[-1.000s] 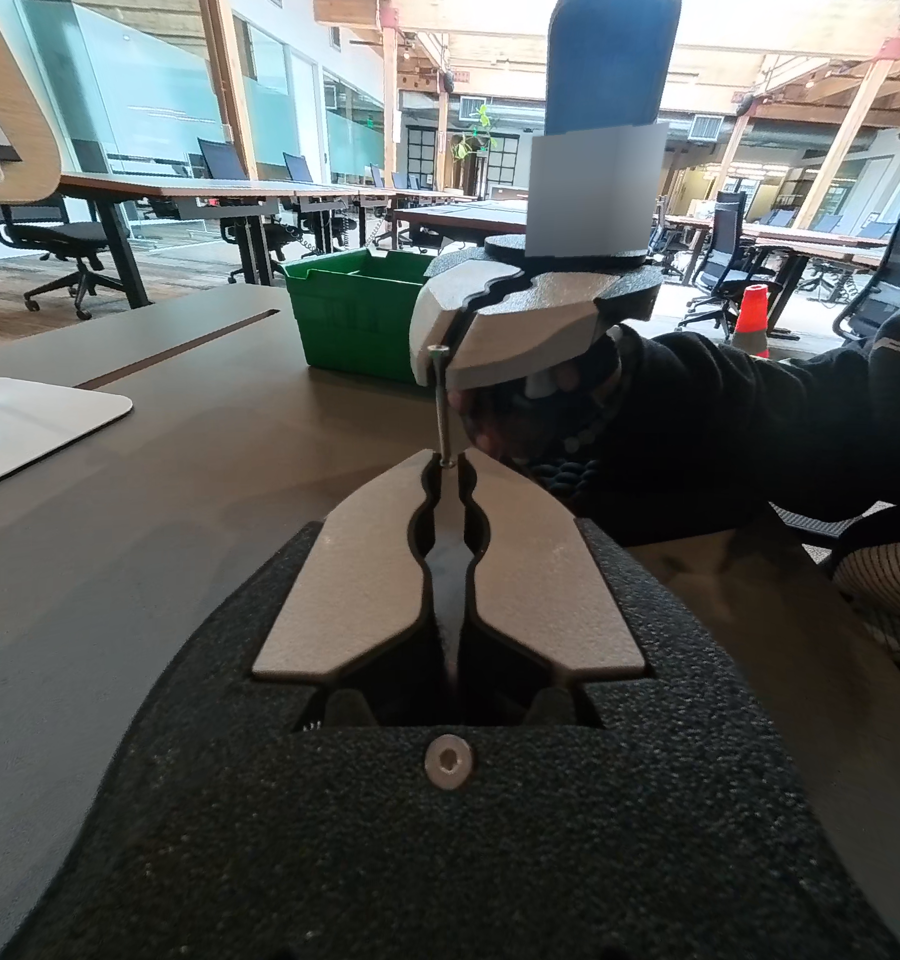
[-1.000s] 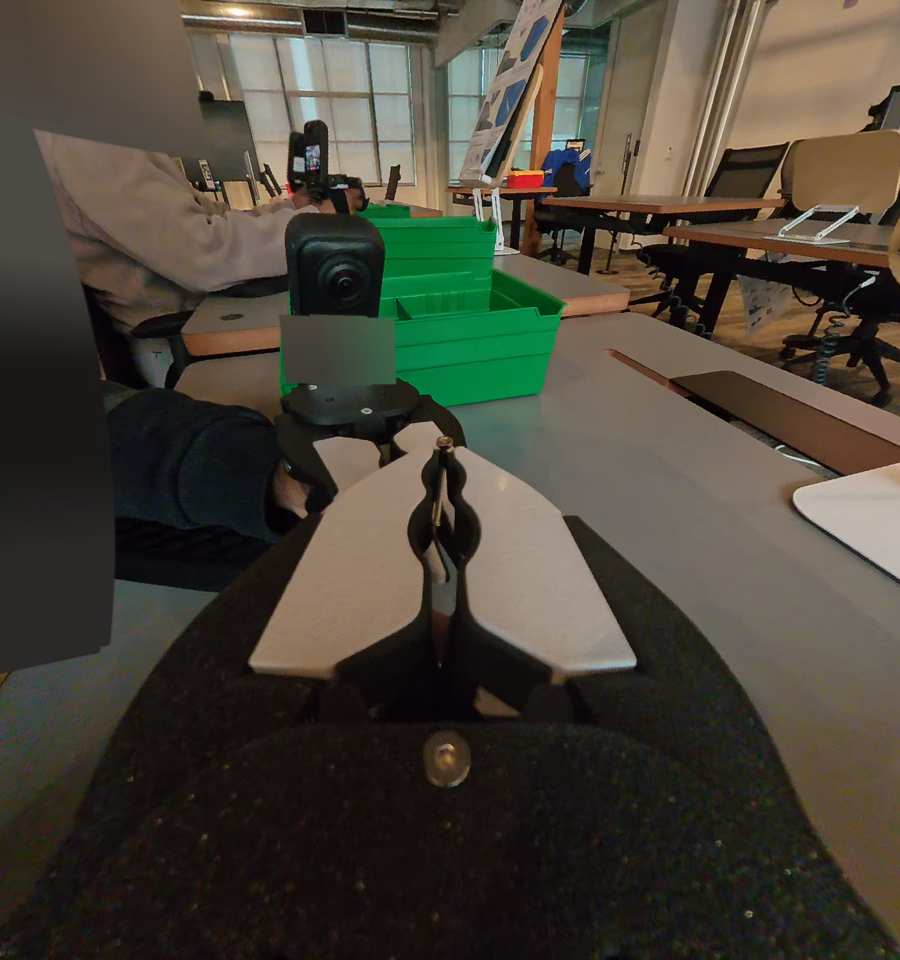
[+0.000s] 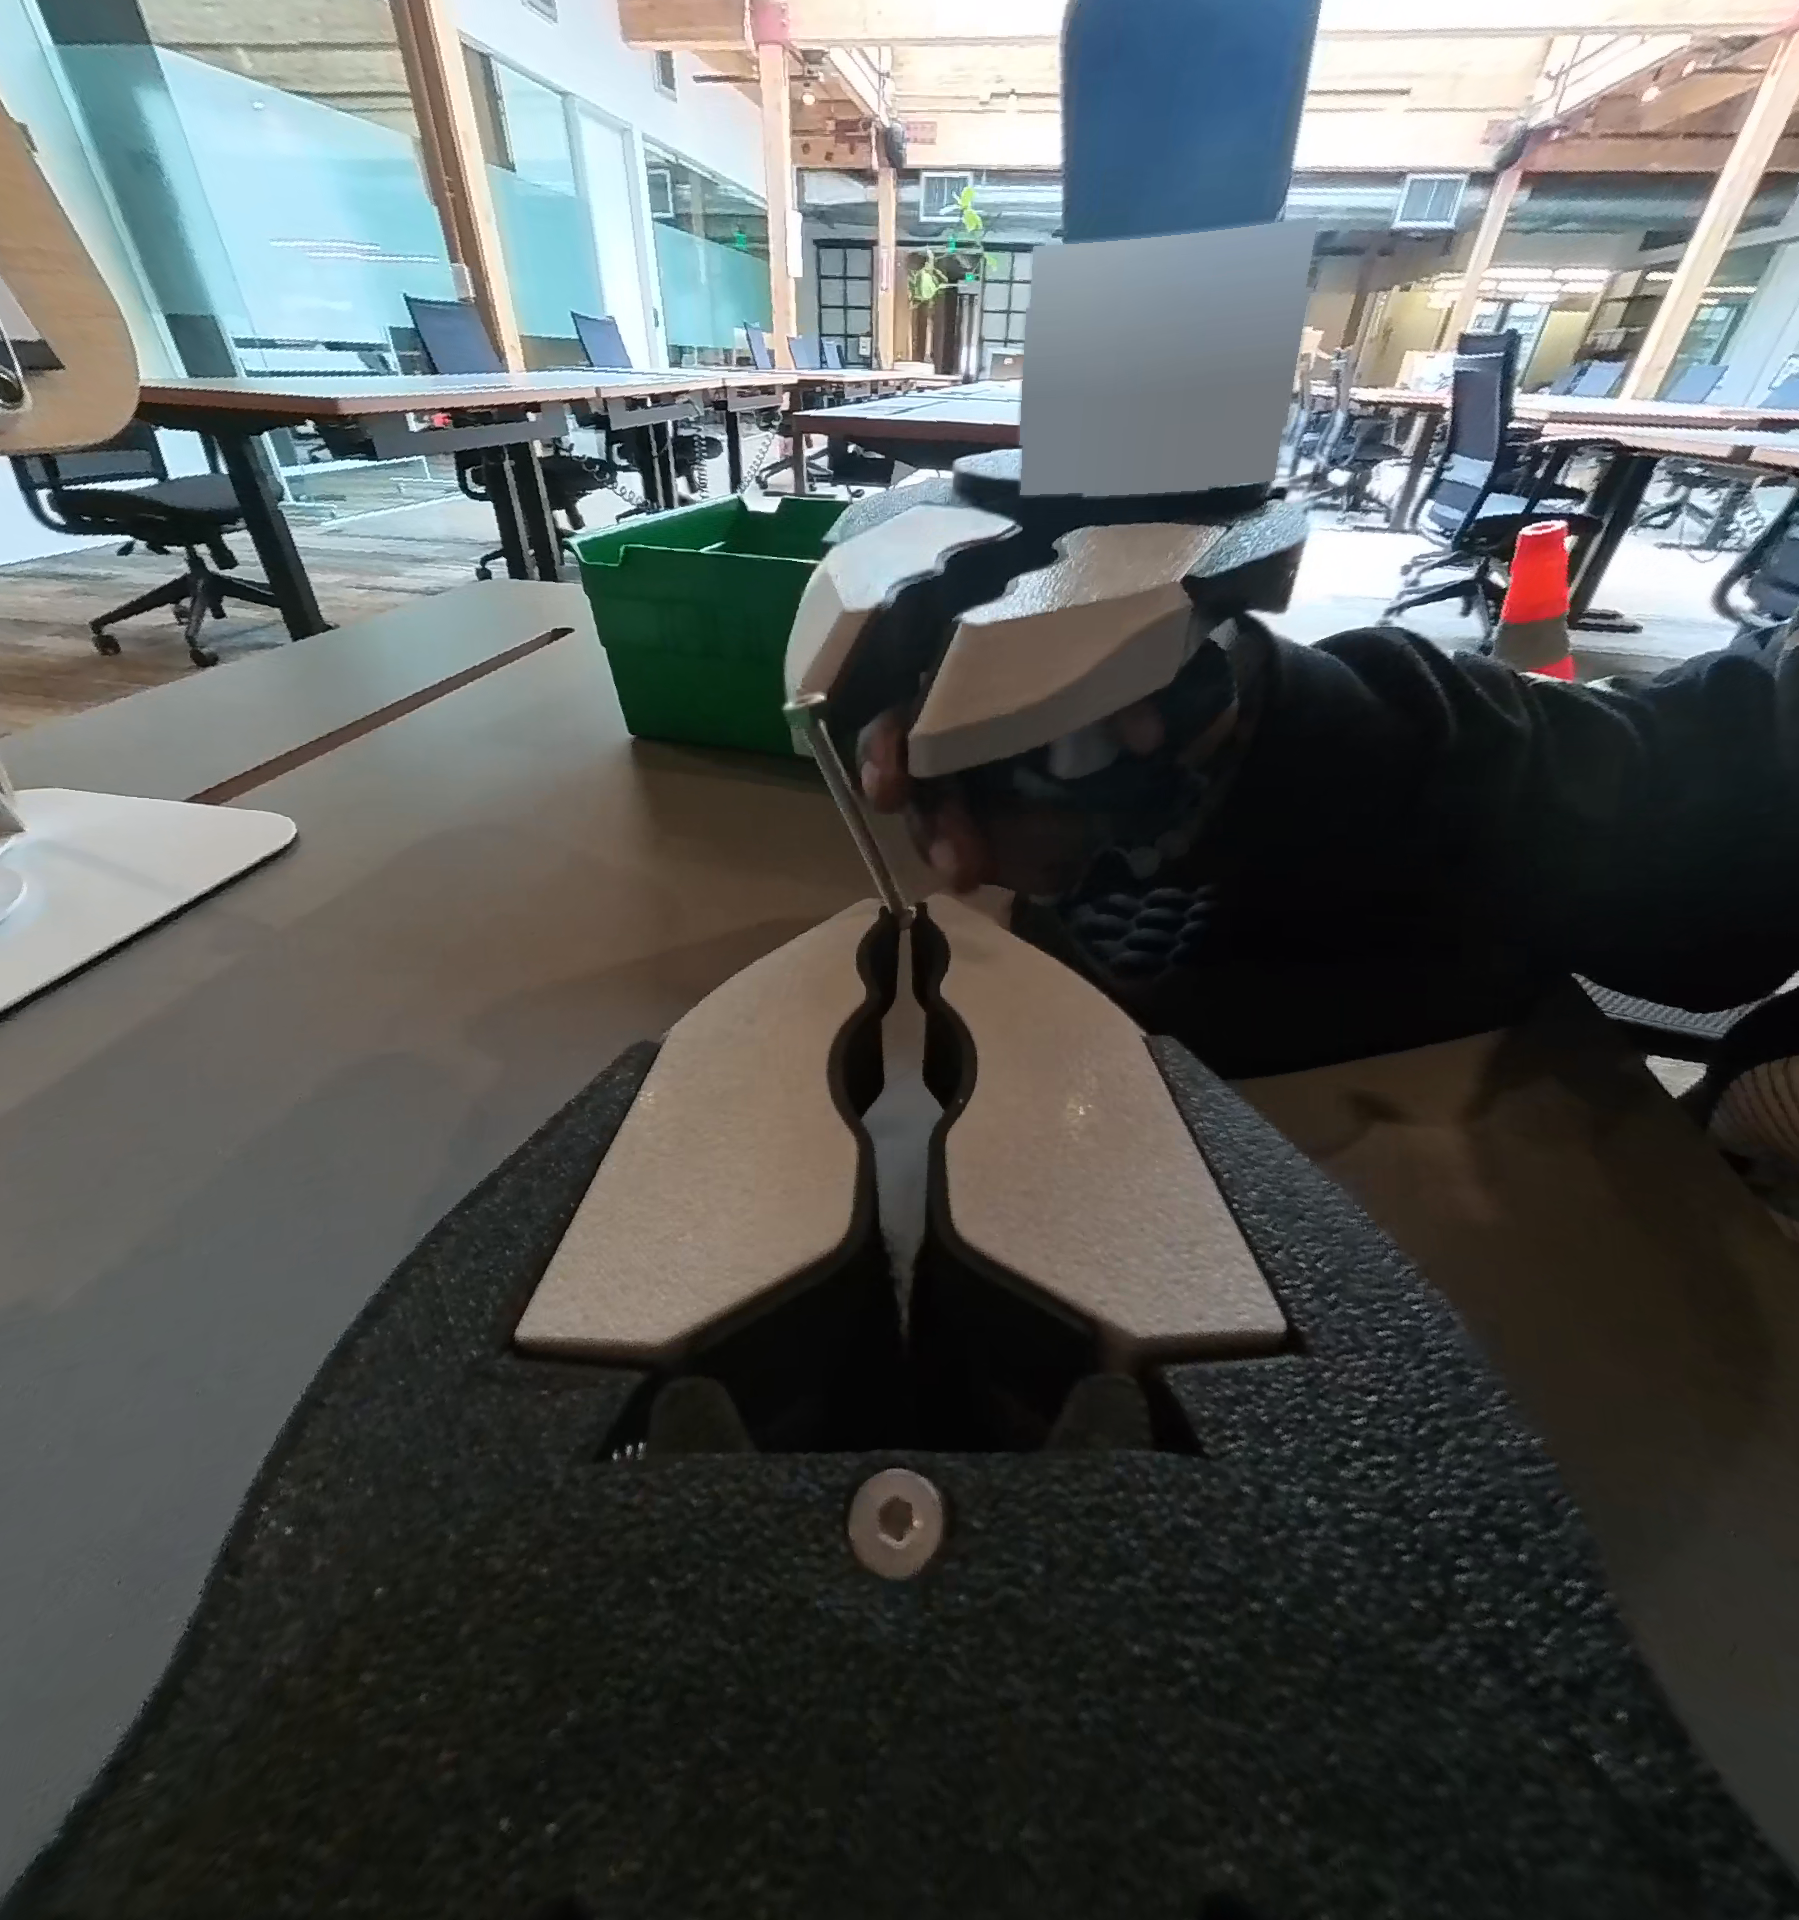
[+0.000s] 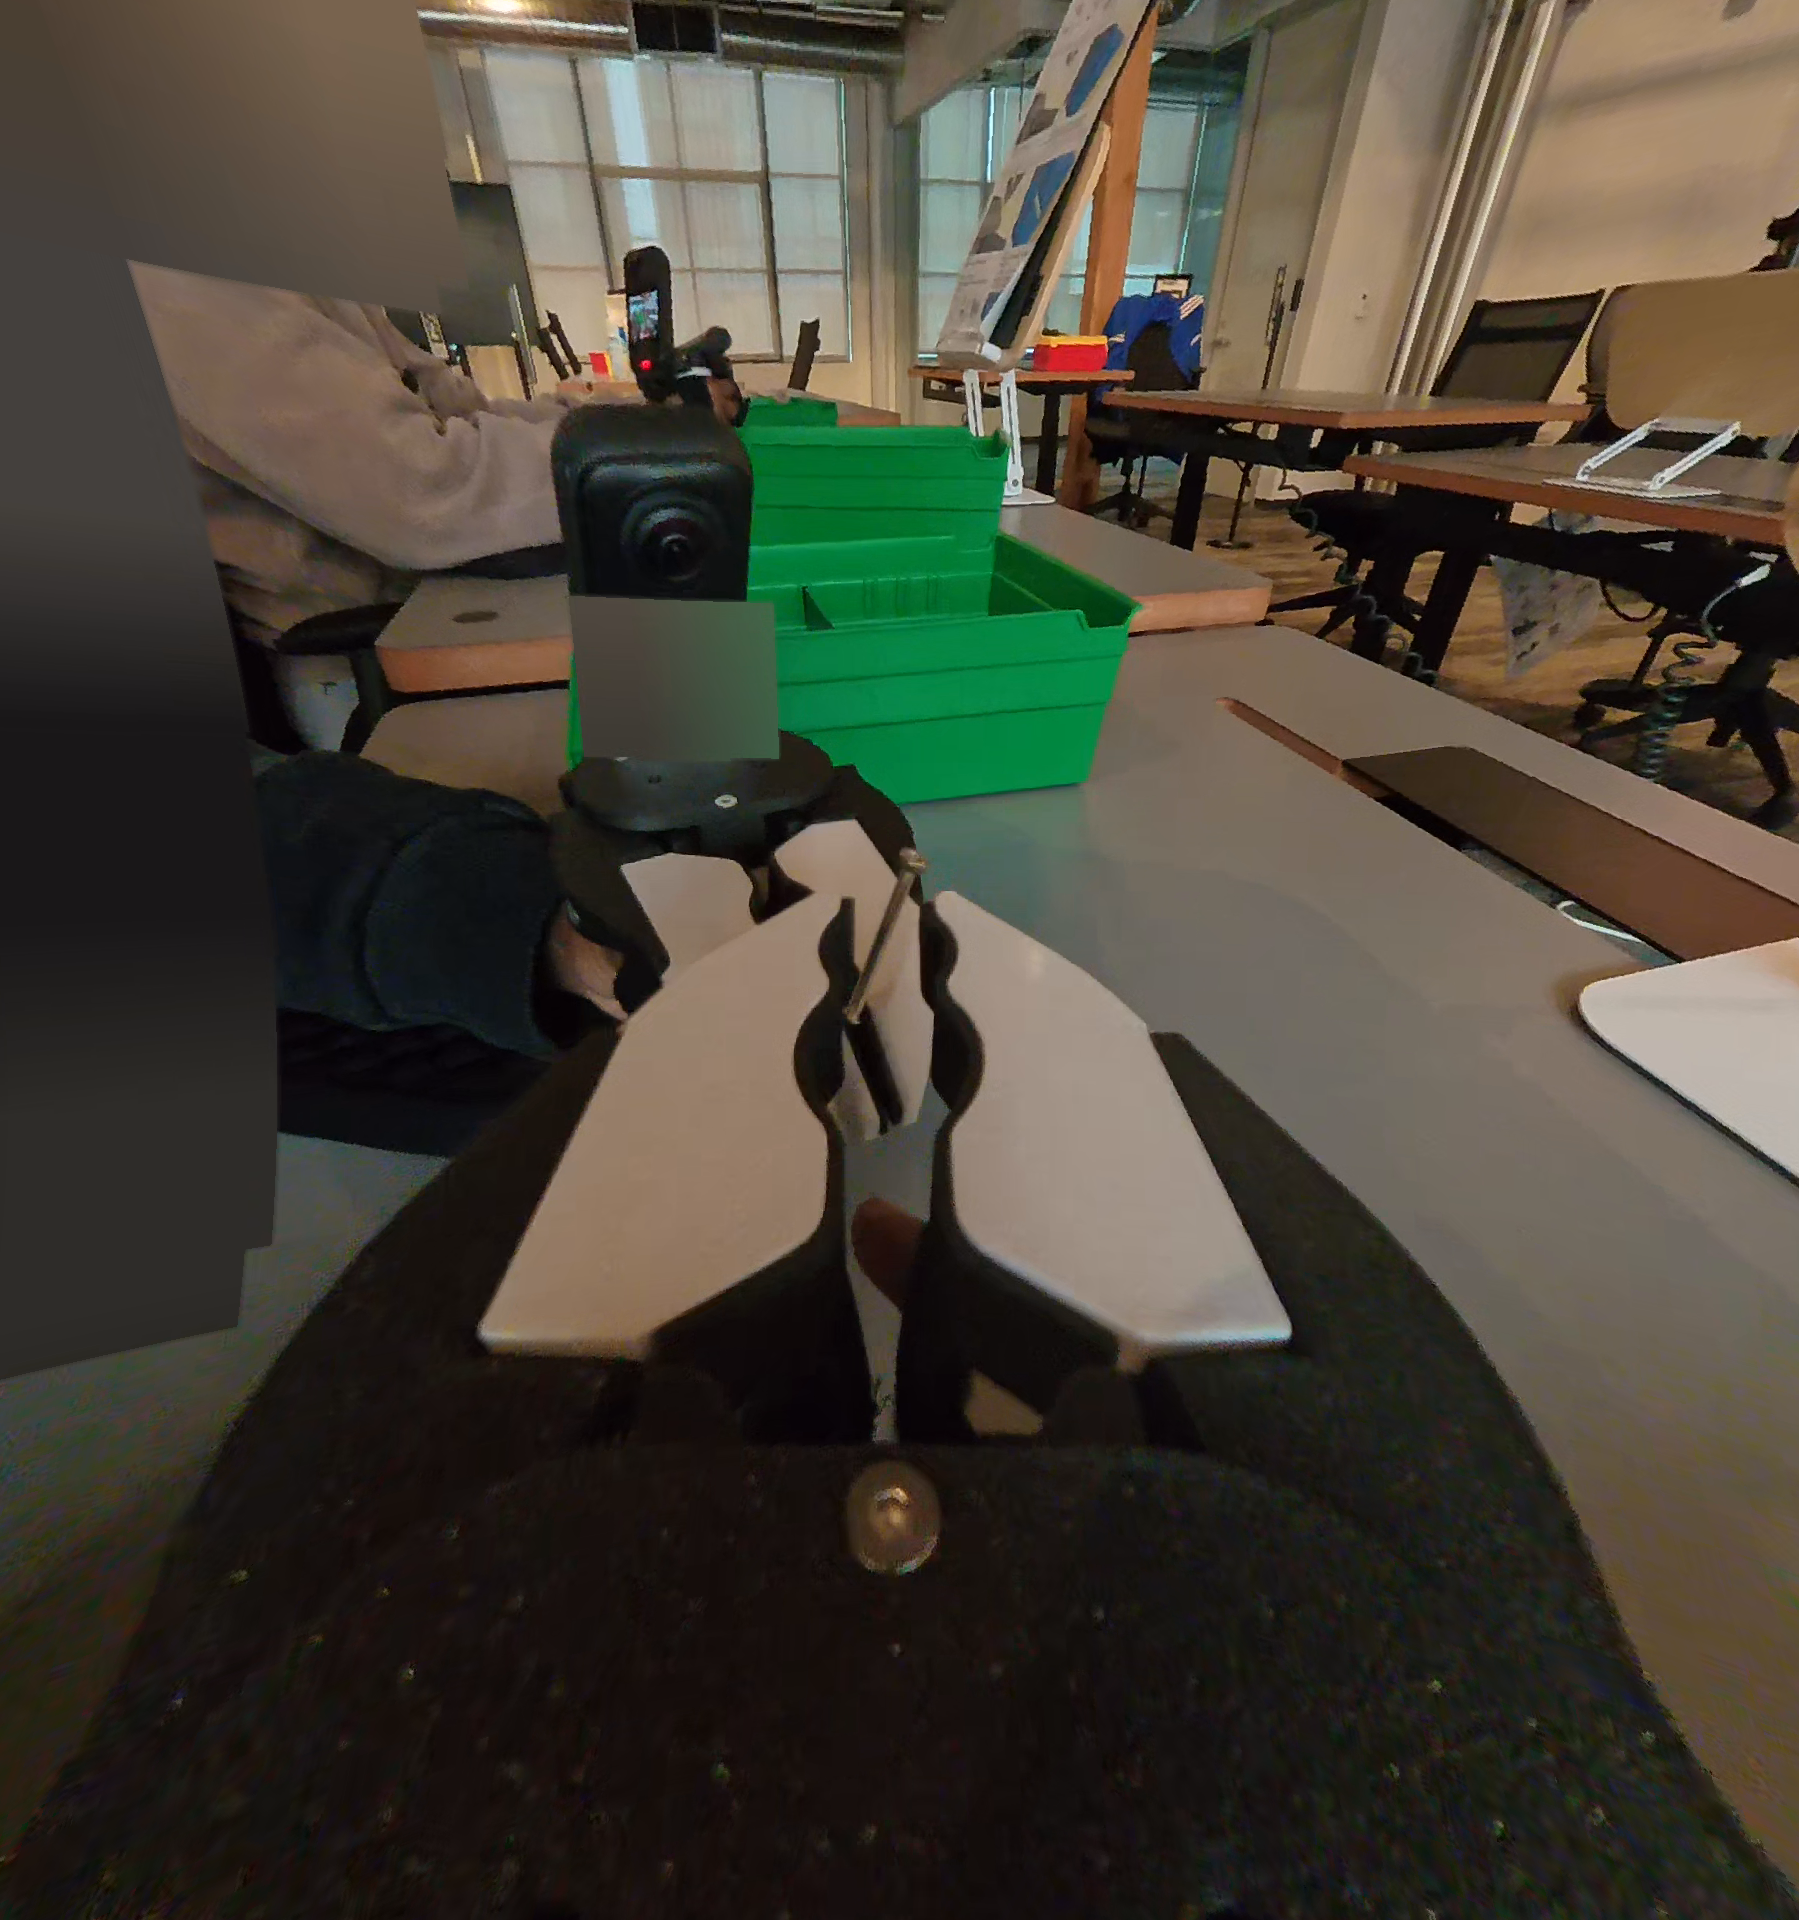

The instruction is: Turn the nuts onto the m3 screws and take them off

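Note:
A long thin metal screw (image 3: 853,805) stands tilted above the grey table (image 3: 355,1039). My left gripper (image 3: 900,916) is shut on the screw's lower end. I cannot make out a nut at the tips. My right gripper (image 3: 864,727) faces it from the far side with its jaws apart, and the screw's head sits beside one fingertip (image 3: 807,681). In the right wrist view the screw (image 4: 884,935) passes through the gap of my right gripper (image 4: 890,909), and neither pad presses on it. The left gripper (image 4: 859,1023) shows behind, gripping the screw's lower end.
A green bin (image 3: 697,644) stands on the table behind the grippers and also shows in the right wrist view (image 4: 936,707). A white stand base (image 3: 95,873) lies at the left. A dark sleeve (image 3: 1497,810) crosses the right. Another person's sleeve (image 4: 355,468) rests at a far desk. My right fingertips sit around 4 cm from my left ones.
My right gripper was shut on the screw's upper end and has opened off it. My left gripper closed tighter on the lower end. The screw now leans to the left.

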`<state>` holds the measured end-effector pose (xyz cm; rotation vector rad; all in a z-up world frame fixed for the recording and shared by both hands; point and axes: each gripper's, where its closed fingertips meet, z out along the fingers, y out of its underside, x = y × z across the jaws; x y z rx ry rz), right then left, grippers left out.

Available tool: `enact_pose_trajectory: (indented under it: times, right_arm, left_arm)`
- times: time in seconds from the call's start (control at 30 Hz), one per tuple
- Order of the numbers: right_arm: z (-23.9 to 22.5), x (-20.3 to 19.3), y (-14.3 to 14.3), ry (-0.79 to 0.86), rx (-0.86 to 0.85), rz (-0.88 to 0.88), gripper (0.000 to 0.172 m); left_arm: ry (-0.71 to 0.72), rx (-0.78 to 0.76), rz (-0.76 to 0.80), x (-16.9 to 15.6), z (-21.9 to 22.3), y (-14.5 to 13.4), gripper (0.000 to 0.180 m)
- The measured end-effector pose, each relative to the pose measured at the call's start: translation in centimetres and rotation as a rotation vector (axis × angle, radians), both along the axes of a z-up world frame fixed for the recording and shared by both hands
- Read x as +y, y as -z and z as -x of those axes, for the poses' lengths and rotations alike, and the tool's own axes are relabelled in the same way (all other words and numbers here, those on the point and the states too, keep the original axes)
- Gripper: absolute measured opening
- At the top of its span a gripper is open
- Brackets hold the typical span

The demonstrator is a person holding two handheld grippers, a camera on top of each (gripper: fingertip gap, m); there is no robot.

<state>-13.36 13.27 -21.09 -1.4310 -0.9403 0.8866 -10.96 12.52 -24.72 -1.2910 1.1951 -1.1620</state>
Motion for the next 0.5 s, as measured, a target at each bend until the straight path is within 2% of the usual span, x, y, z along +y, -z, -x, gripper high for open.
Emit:
enact_pose_trajectory:
  times: [0.17,0.27,0.4,0.5]
  right_arm:
    - [0.12,-0.24,0.07,-0.012,-0.032,-0.014,0.01]
    - [0.09,-0.5,-0.34,-0.023,-0.03,-0.024,0.01]
    - [0.55,-0.49,-0.43,-0.032,-0.016,-0.014,0.019]
    - [0.74,-0.6,-0.53,-0.027,-0.026,-0.04,0.017]
  left_arm:
    - [-0.017,0.039,-0.073,-0.07,-0.02,0.26,0.002]
    - [-0.012,0.04,-0.08,-0.18,-0.03,0.27,0.002]
    - [0.001,0.045,-0.083,-0.46,-0.17,0.37,0.002]
    - [0.0,0.044,-0.083,-0.47,-0.13,0.37,0.001]
